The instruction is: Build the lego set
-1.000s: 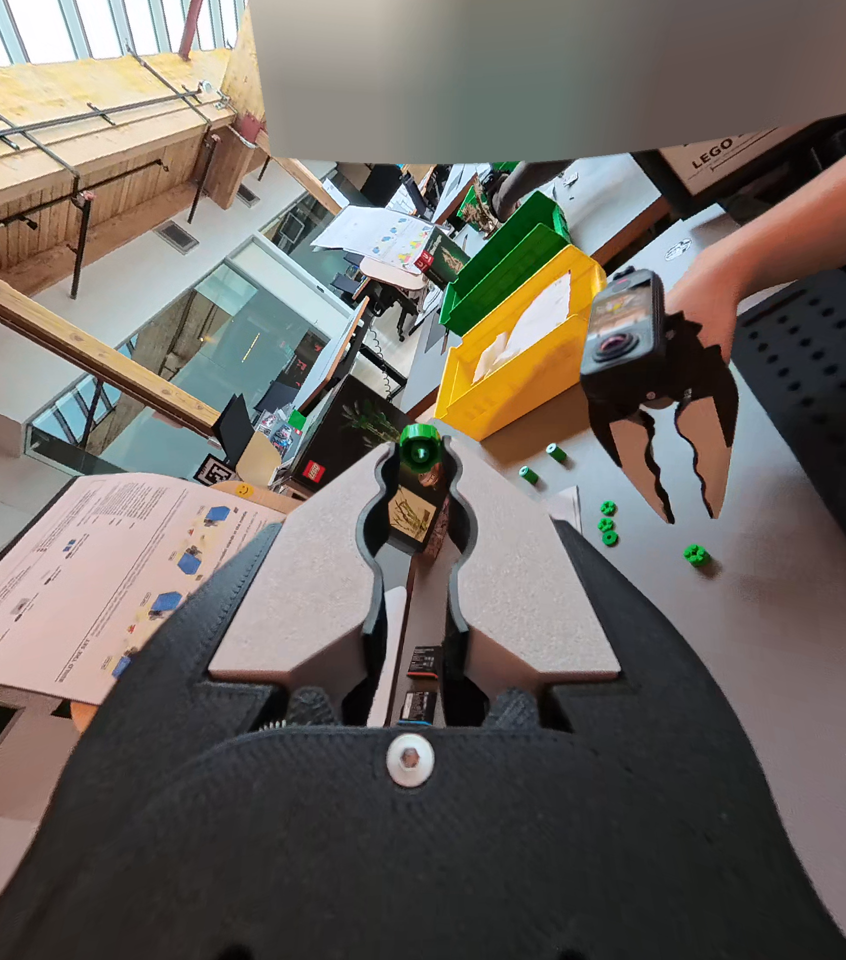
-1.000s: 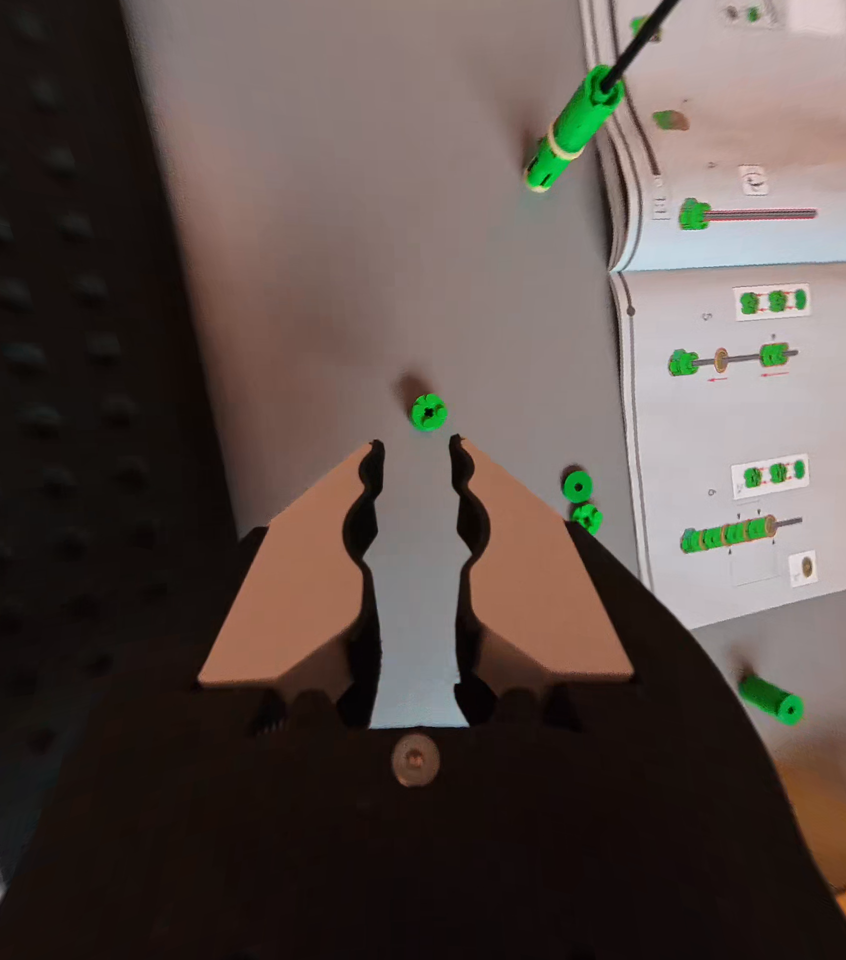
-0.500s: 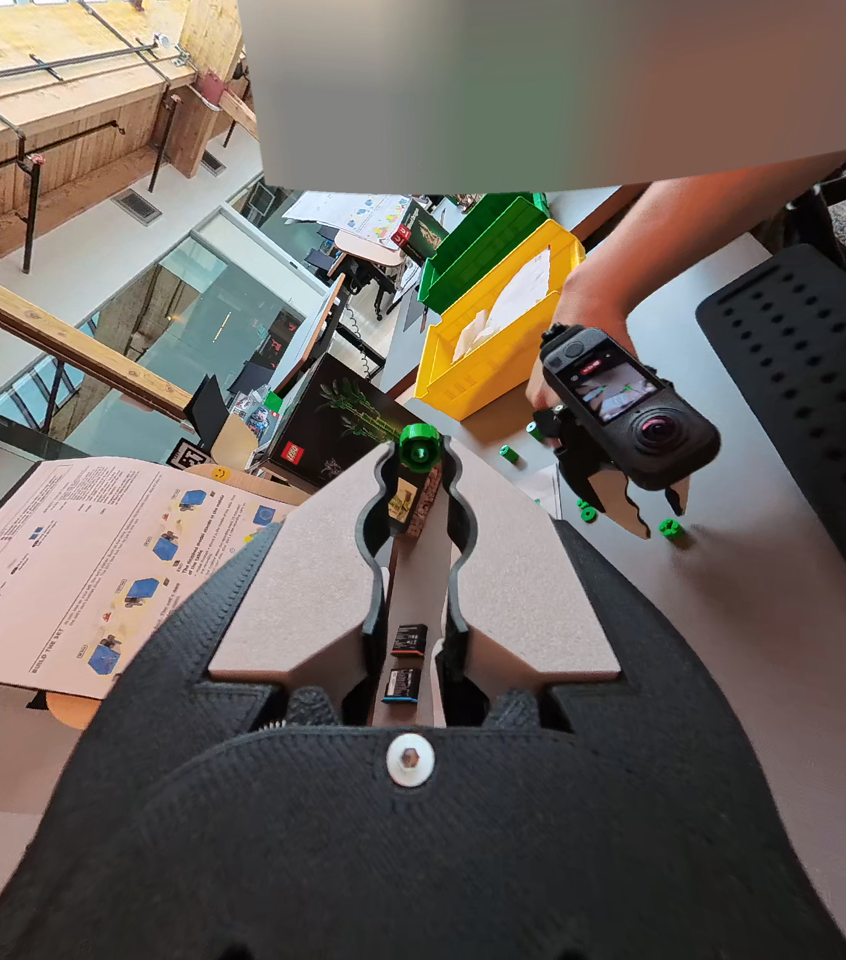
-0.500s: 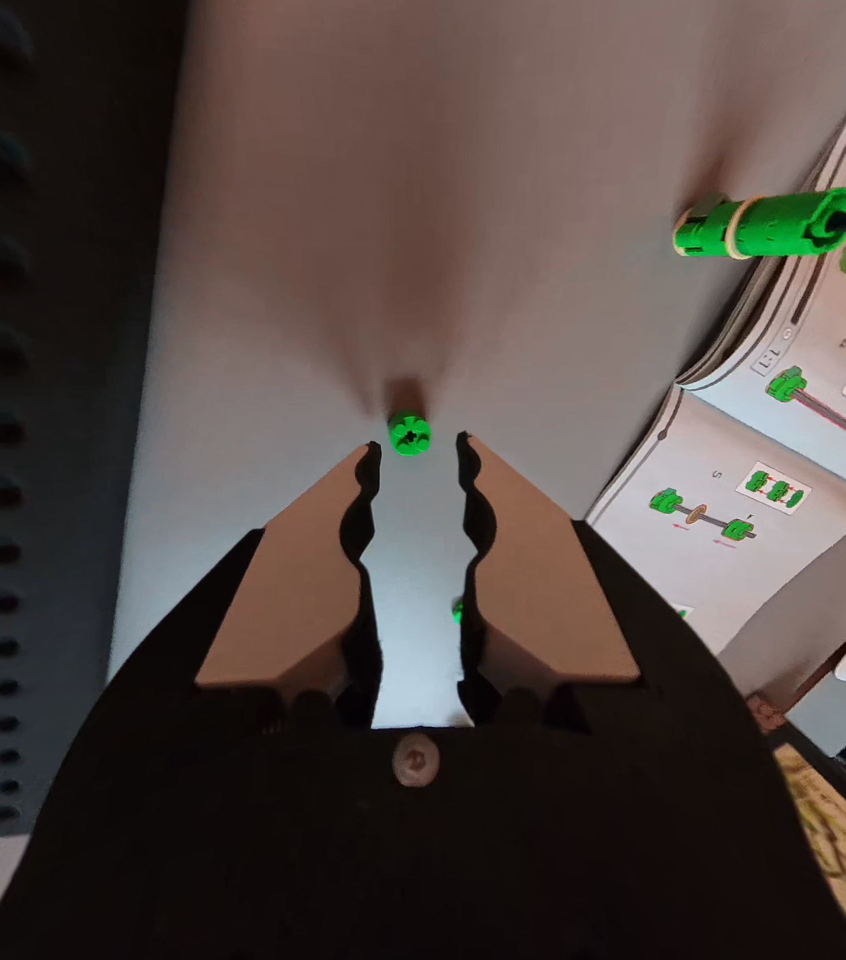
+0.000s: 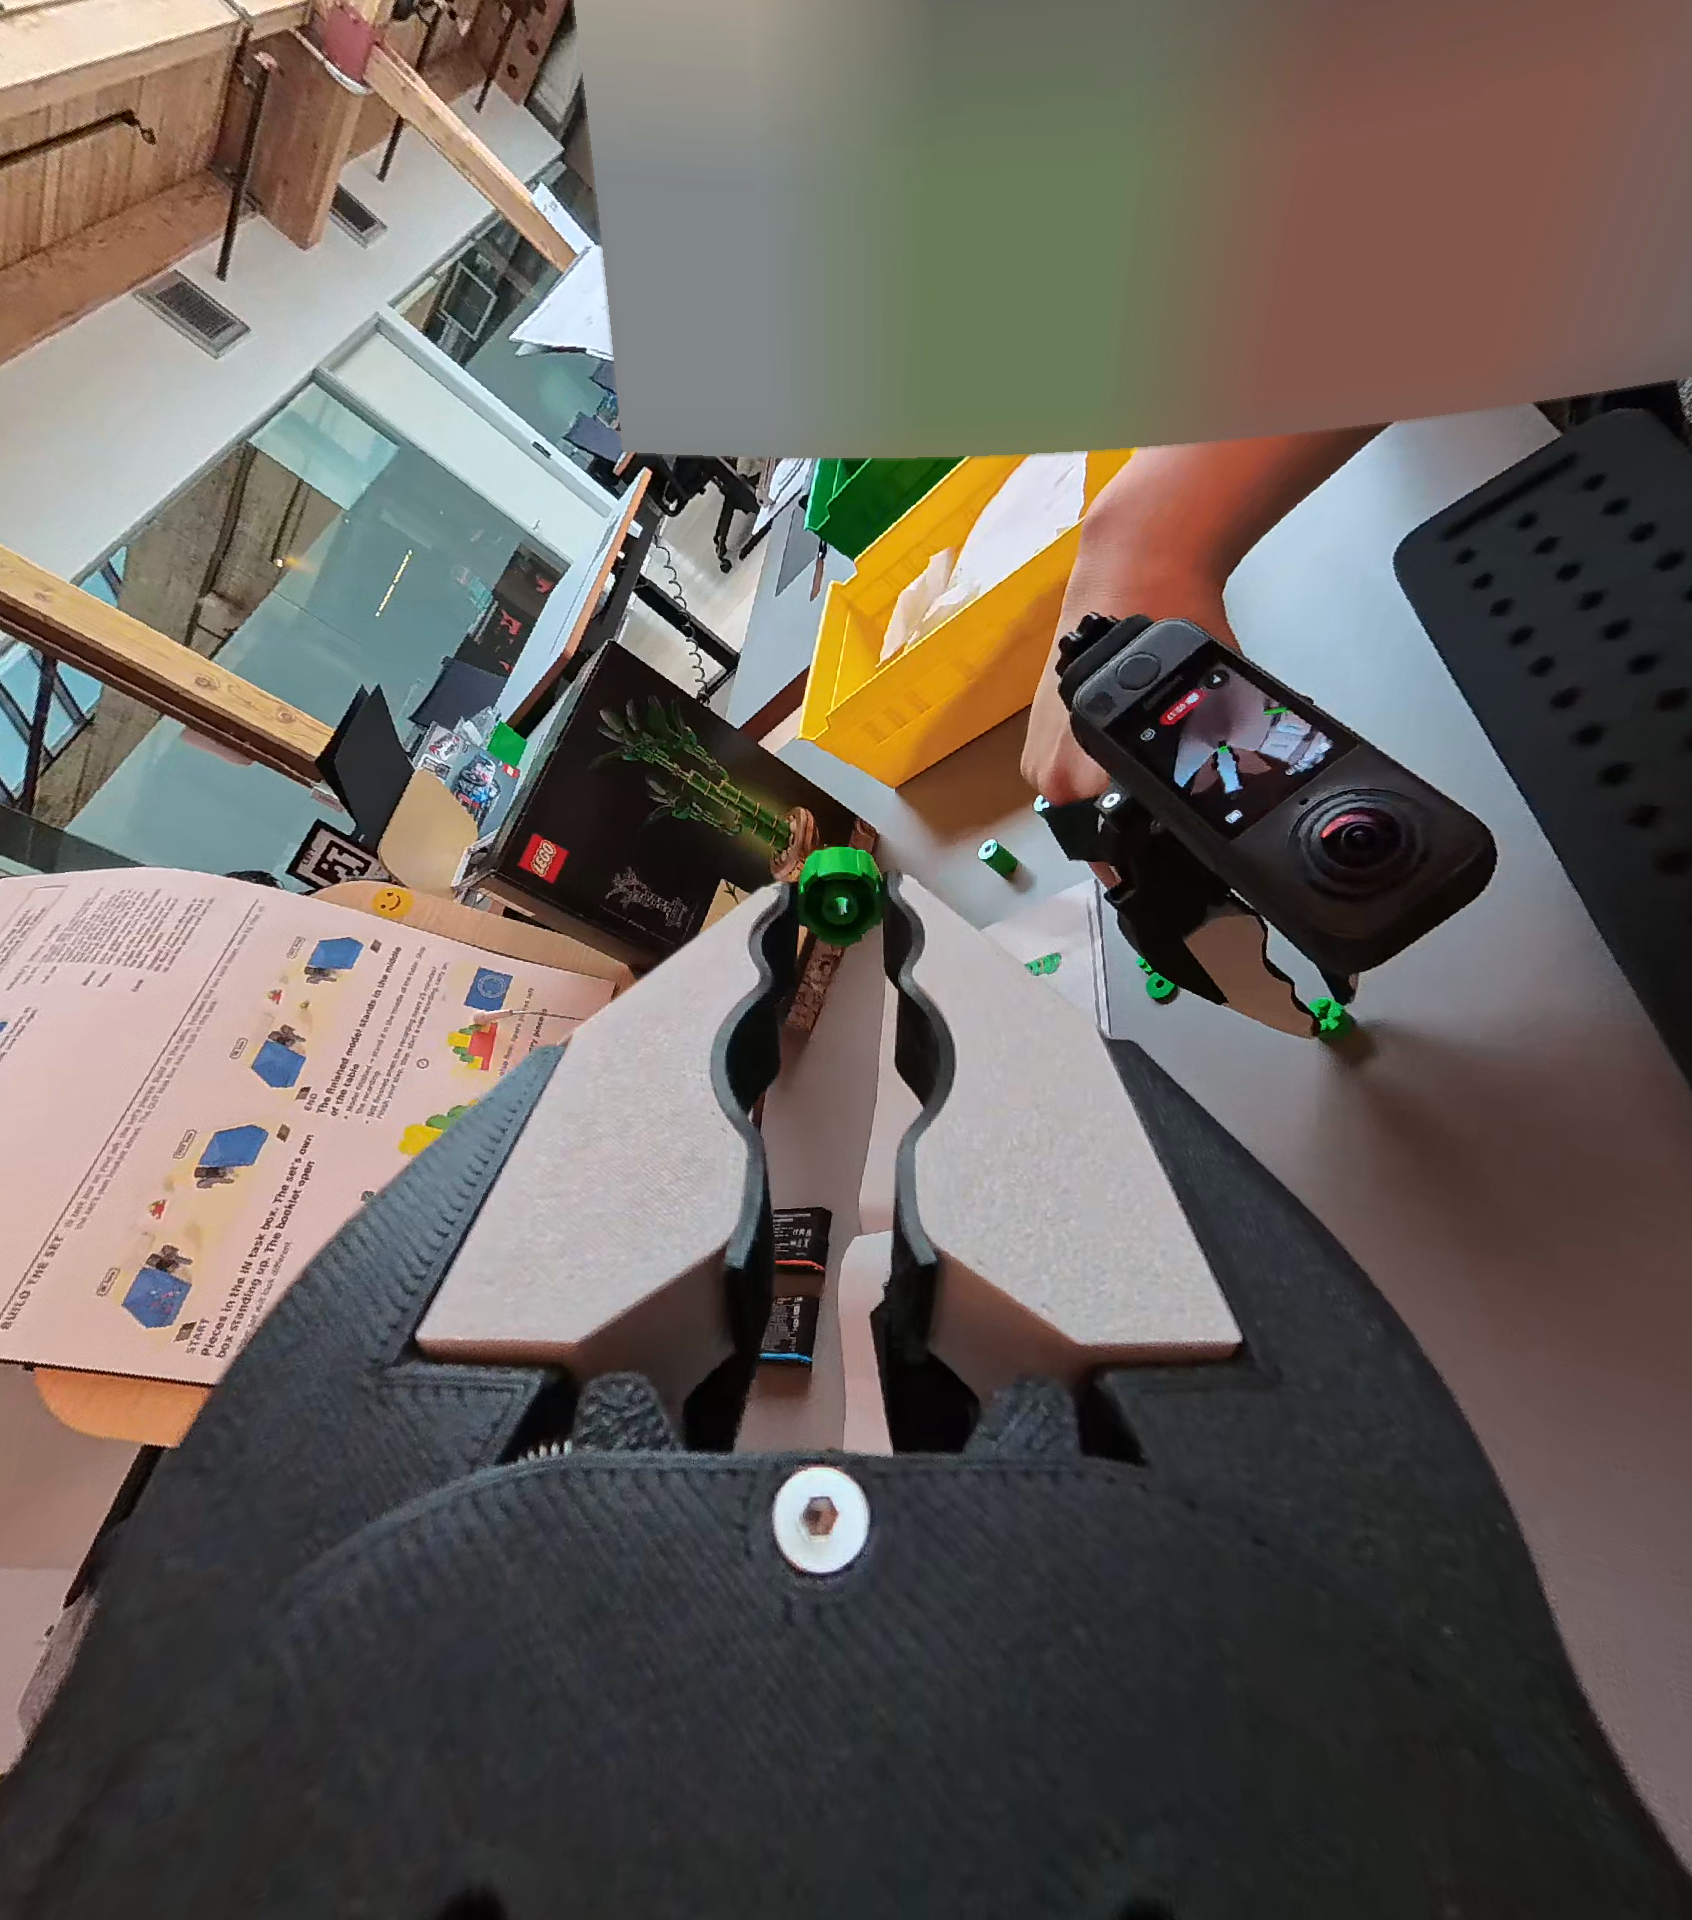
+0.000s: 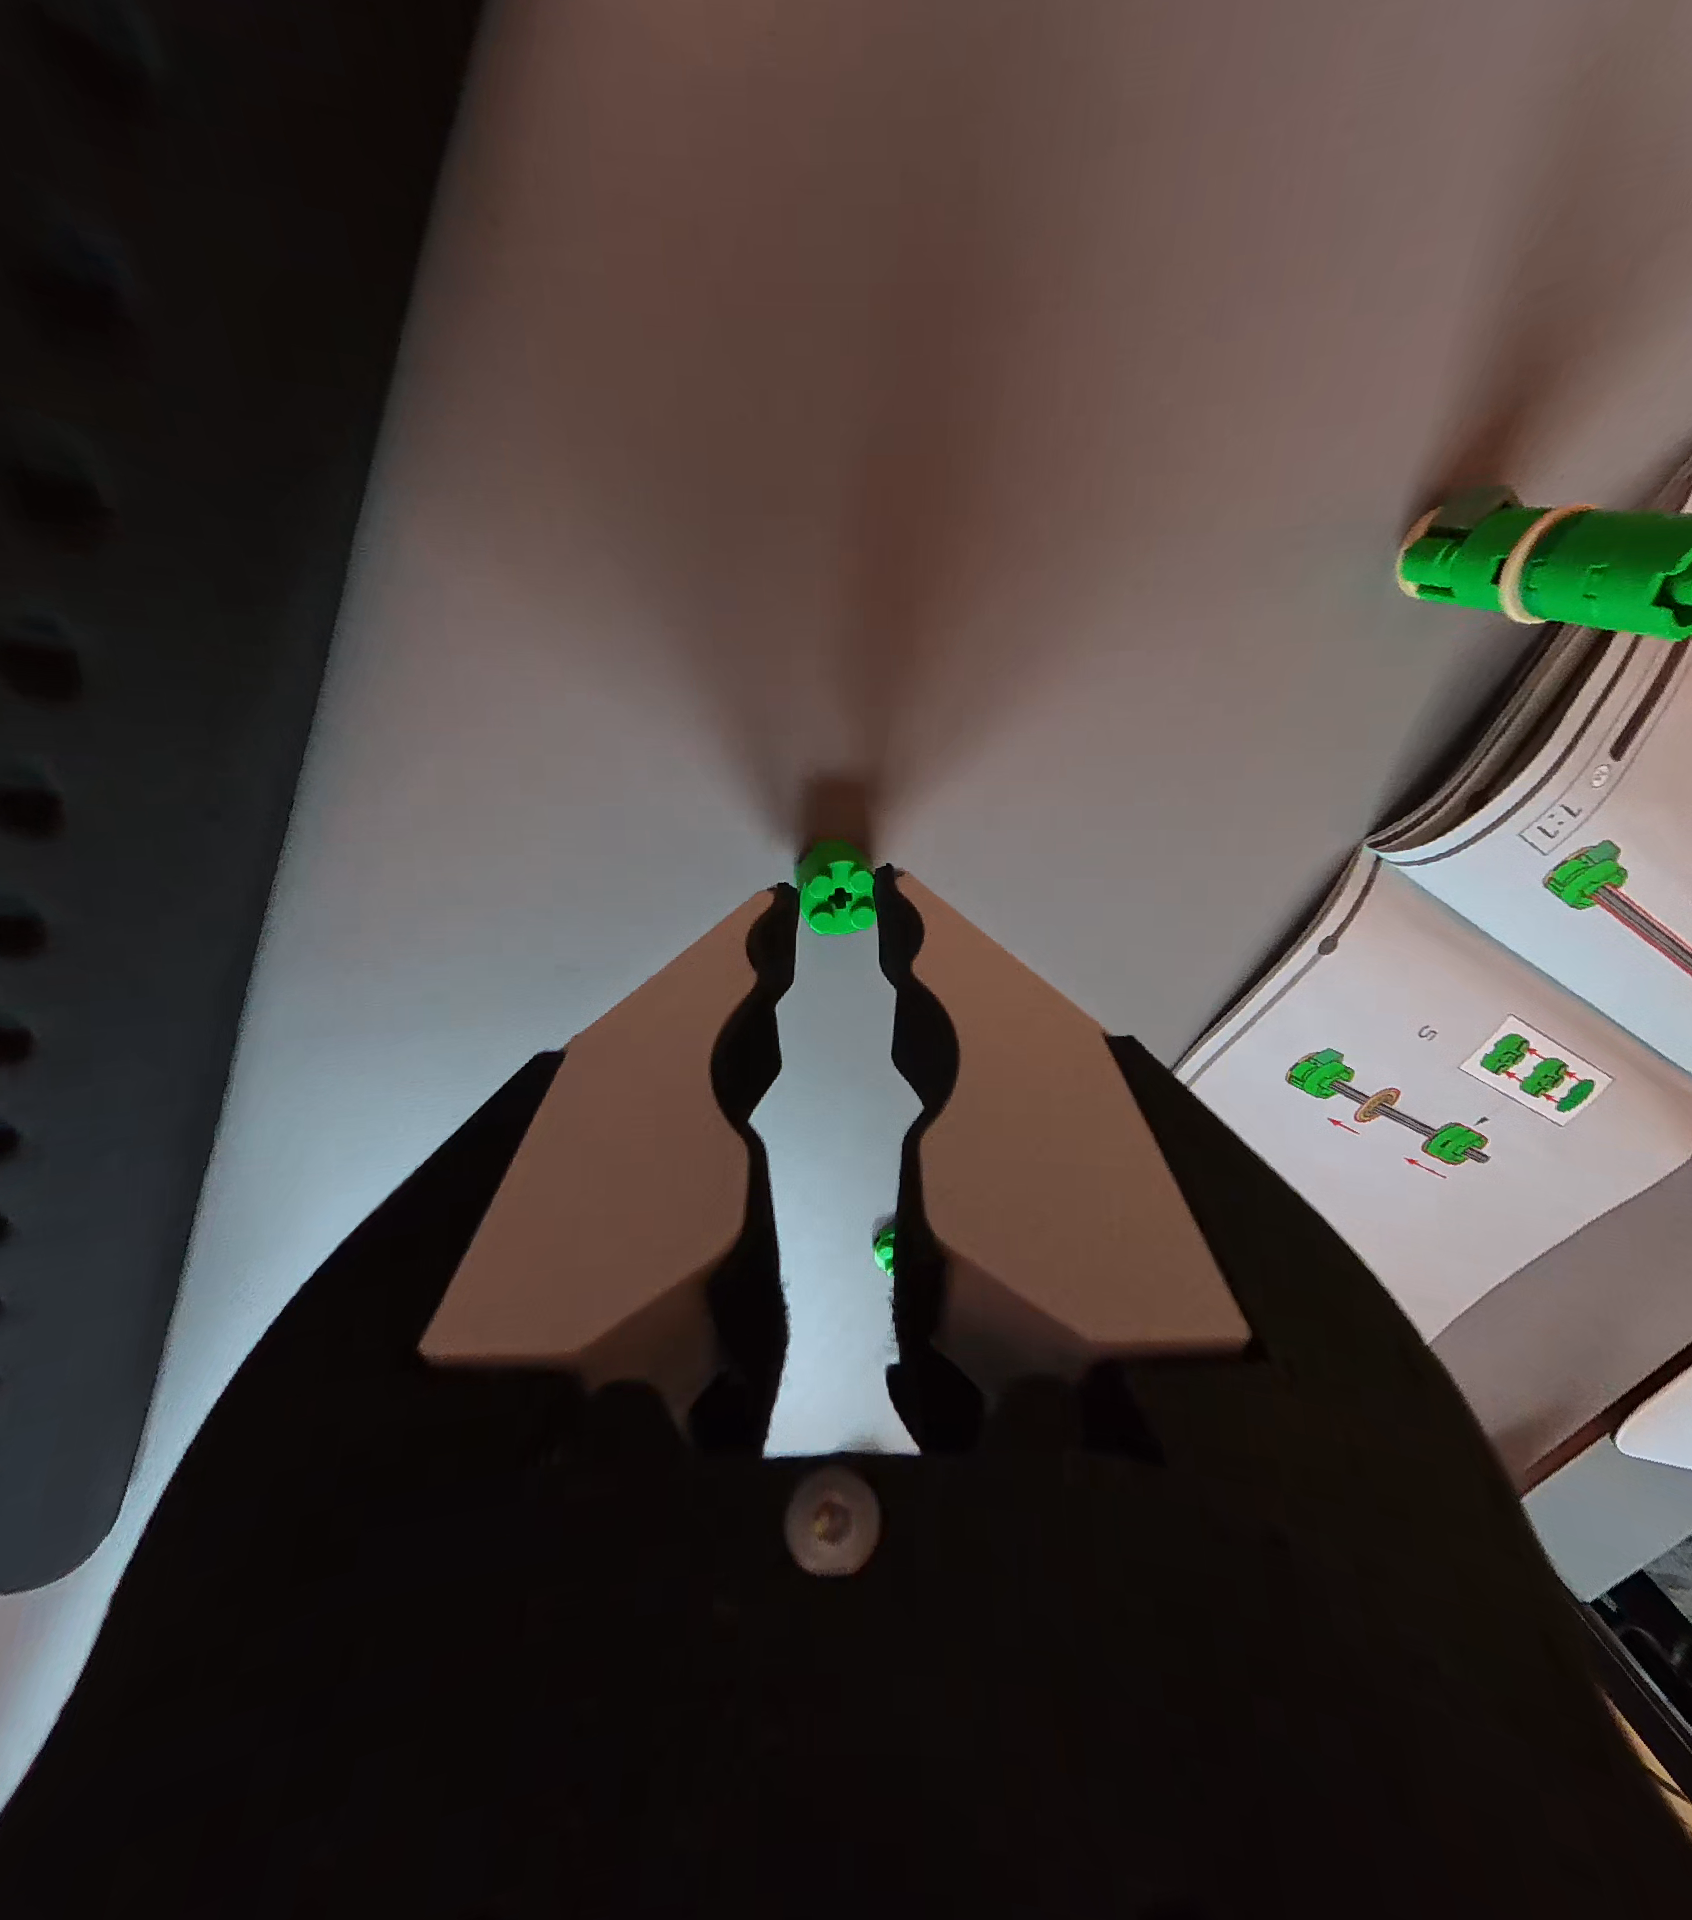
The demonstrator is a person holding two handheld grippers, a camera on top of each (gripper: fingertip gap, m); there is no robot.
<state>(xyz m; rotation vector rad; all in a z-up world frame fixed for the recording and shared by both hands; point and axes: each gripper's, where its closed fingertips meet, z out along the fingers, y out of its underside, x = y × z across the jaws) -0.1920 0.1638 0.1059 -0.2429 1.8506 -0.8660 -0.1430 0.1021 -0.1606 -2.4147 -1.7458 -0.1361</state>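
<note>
While tilted down at the grey table, right gripper narrowly parted around round green brick, left gripper raised, clamped on green stacked rod.

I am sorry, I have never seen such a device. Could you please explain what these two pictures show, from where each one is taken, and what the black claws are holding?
There is no robot here. A person holds one hand tool in each hand, and each tool has two fingers and its own camera that looks forward along them.

The left wrist view shows the left gripper raised above the grey table, shut on a green stem assembly, seen end-on. Farther off, the person's hand lowers the right gripper, which carries a black camera. A yellow bin and the set's black box stand behind.

The right wrist view looks down at the table. The right gripper's fingertips sit on either side of a small round green piece; whether they are pressing on it I cannot tell. The open instruction booklet lies to the right, with the same green stem assembly, on its black rod, hanging above it.
</note>
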